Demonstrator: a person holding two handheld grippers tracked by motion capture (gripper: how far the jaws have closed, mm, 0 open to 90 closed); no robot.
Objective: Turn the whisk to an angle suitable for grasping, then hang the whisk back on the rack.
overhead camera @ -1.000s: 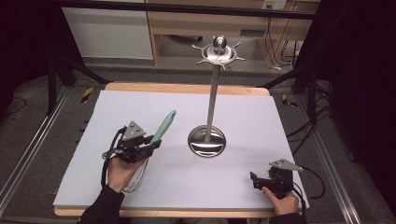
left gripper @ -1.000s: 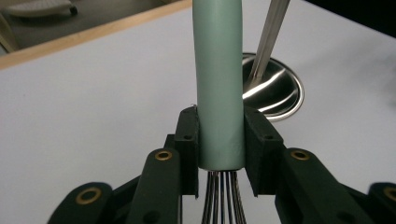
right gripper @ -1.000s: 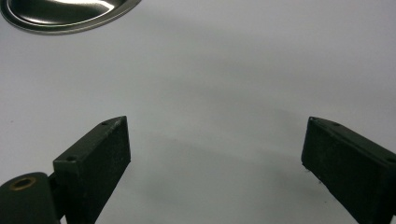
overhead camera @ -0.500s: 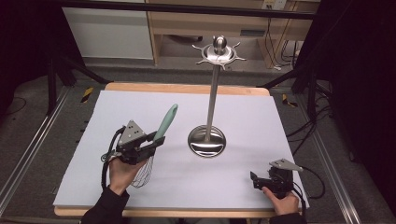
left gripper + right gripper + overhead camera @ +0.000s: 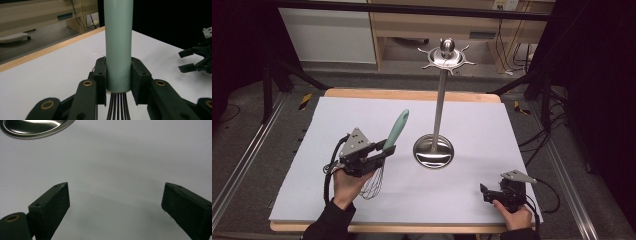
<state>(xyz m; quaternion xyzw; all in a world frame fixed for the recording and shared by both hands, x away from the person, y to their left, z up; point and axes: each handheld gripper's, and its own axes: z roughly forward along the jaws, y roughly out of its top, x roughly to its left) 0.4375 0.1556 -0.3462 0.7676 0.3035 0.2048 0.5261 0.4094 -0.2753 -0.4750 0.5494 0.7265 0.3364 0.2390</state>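
Green-handled wire whisk [image 5: 391, 141] sits pinched in the left gripper [image 5: 384, 150], unlabelled, while the right gripper [image 5: 484, 192] rests with jaws spread.

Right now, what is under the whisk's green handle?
Below the green handle, the left tongs clamp its lower end, and the whisk's wires hang out beneath toward the white table cover. The hand hides part of the wires.
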